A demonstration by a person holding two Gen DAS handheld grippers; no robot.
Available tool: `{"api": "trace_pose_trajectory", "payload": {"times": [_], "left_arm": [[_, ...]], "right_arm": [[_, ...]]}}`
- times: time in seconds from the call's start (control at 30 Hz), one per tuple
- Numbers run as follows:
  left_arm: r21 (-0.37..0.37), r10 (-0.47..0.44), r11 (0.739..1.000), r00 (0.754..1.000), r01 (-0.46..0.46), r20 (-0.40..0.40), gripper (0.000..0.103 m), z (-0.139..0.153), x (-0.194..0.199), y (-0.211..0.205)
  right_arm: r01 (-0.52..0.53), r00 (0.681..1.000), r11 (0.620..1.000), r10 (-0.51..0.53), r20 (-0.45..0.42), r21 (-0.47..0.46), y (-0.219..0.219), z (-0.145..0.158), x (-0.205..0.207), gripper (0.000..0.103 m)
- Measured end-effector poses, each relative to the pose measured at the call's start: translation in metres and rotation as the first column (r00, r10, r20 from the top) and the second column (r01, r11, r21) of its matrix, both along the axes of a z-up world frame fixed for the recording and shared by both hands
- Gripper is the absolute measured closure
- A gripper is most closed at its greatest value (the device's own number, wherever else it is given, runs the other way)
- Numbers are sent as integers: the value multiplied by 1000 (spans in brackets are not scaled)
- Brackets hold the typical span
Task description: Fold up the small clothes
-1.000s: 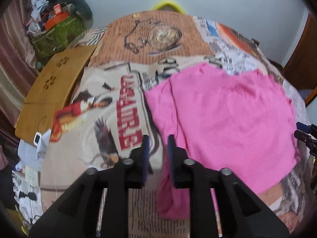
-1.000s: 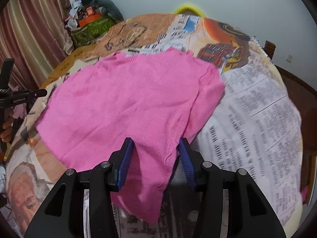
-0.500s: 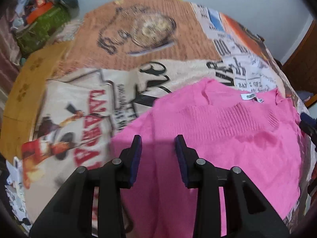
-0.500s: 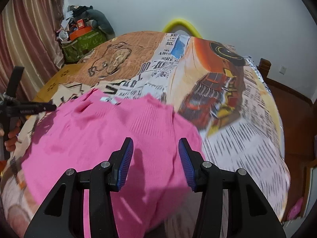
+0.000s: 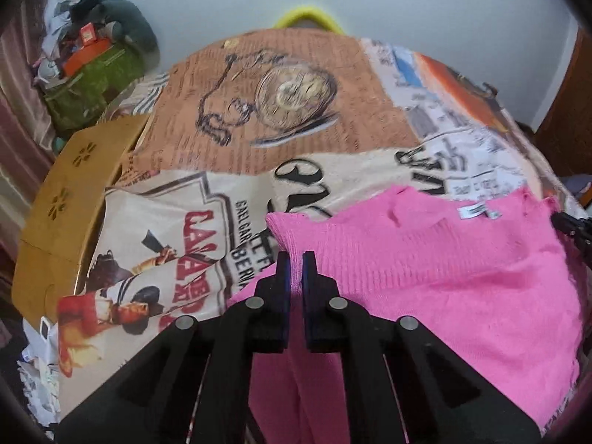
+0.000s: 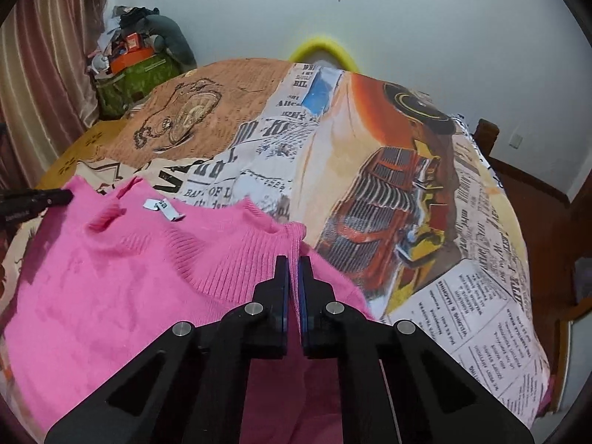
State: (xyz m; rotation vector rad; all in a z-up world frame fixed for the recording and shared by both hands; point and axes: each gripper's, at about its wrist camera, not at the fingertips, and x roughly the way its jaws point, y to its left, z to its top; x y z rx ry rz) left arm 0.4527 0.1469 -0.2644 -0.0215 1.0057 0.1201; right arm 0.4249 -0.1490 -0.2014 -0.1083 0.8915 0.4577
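Our left gripper (image 5: 294, 262) has its jaws nearly together, with a ribbed corner of the pink sweater (image 5: 444, 266) pinched between the blue pads. Our right gripper (image 6: 292, 266) is closed the same way on the opposite corner of that ribbed edge. The knit between the two corners sags a little and shows loose ripples, so we judge it is held without tension.

The sweater lies on the bed, spread over the printed bedspread (image 6: 370, 148), with its white label (image 6: 164, 209) showing near the far edge. In each wrist view the other gripper shows only as a dark tip at the side of the picture.

We judge the step in hand to be carrying the gripped edge over for a fold. To do it well, we should keep both corners at the same height and draw them gently apart until the edge runs straight. Then we move both hands at the same pace so the fold line forms square across the body. The knit is soft and stretchy, so a hard pull would distort it and a shallow pinch could slip. We should lower the edge flat onto the matching side before letting go.

A wooden board (image 5: 63, 203) and a pile of clutter (image 5: 96, 63) sit beyond the bed's left side, well clear.
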Motion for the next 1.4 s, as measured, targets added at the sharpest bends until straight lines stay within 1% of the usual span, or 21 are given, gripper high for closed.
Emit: {"api": "trace_pose_trajectory", "payload": {"times": [0.1, 0.17, 0.2, 0.27, 0.37, 0.5, 0.57, 0.63, 0.67, 0.77, 0.8, 0.83, 0.93, 1.0, 1.03, 1.07, 1.1, 1.13, 1.17, 1.23, 1.4], "left_arm": [[7, -10, 1000, 998, 10, -65, 97, -17, 9, 1], [5, -10, 1000, 997, 10, -72, 97, -18, 5, 2], [8, -3, 1000, 998, 4, -56, 97, -14, 2, 2], [23, -2, 1000, 1000, 2, 17, 97, 2, -9, 2], [37, -13, 999, 995, 10, 97, 97, 27, -19, 1], [59, -5, 998, 989, -4, 150, 97, 47, -21, 0], [54, 6, 998, 991, -13, 131, 97, 44, -15, 3], [44, 19, 999, 997, -22, 71, 97, 29, -6, 6], [32, 24, 999, 999, -25, 25, 97, 18, 0, 8], [1, 29, 1000, 997, -29, -68, 96, -10, 4, 12], [-4, 27, 1000, 996, -27, -83, 95, -15, 4, 13], [-10, 24, 1000, 995, -25, -92, 92, -18, 3, 14], [-39, 37, 998, 992, -42, -118, 72, -20, -1, 22], [-44, 41, 998, 994, -46, -100, 61, -13, -7, 30], [-38, 50, 998, 995, -54, -83, 52, -7, -12, 35], [-36, 61, 997, 996, -64, -67, 44, -1, -18, 41], [-38, 70, 997, 996, -73, -59, 40, 2, -21, 46], [-47, 82, 995, 995, -85, -57, 35, 6, -24, 53], [-59, 92, 994, 994, -96, -57, 34, 8, -28, 59], [-96, 113, 988, 992, -118, -64, 34, 11, -36, 71], [-209, 122, 967, 986, -143, -111, 34, 4, -58, 80]], "right_arm": [[12, 1000, 999, -11, 4, -42, 1, -4, 5, 99], [18, 1000, 998, -18, 7, -54, 2, -5, 6, 99], [22, 1000, 998, -21, 15, -62, 2, -3, 5, 99], [33, 998, 998, -30, 50, -62, 1, 4, 1, 99], [39, 997, 999, -38, 73, -8, -5, 20, -3, 99], [43, 991, 999, -47, 124, 32, -9, 42, -2, 99], [51, 990, 998, -57, 129, 43, -8, 44, 0, 99], [58, 991, 998, -62, 116, 35, -6, 38, 5, 99], [59, 993, 998, -61, 104, 19, -3, 33, 7, 99], [42, 998, 999, -42, 39, -24, 2, 11, 10, 99], [36, 999, 999, -35, 21, -28, 2, 5, 10, 99], [33, 999, 999, -32, 11, -28, 1, 2, 8, 99], [25, 1000, 1000, -25, -18, -4, -5, 0, 3, 99], [25, 999, 1000, -25, -25, 1, -9, 4, -3, 98], [25, 999, 1000, -25, -22, 6, -13, 10, -8, 96], [25, 1000, 1000, -24, -18, 15, -15, 14, -14, 91], [22, 1000, 999, -21, -14, 31, -20, 19, -21, 87], [22, 1000, 999, -21, -10, 43, -23, 23, -26, 77], [23, 1000, 998, -23, -5, 53, -26, 26, -32, 68], [20, 1000, 997, -21, 8, 68, -32, 34, -49, 63], [32, 999, 994, -29, -26, 103, -45, 40, -88, 62]]}}
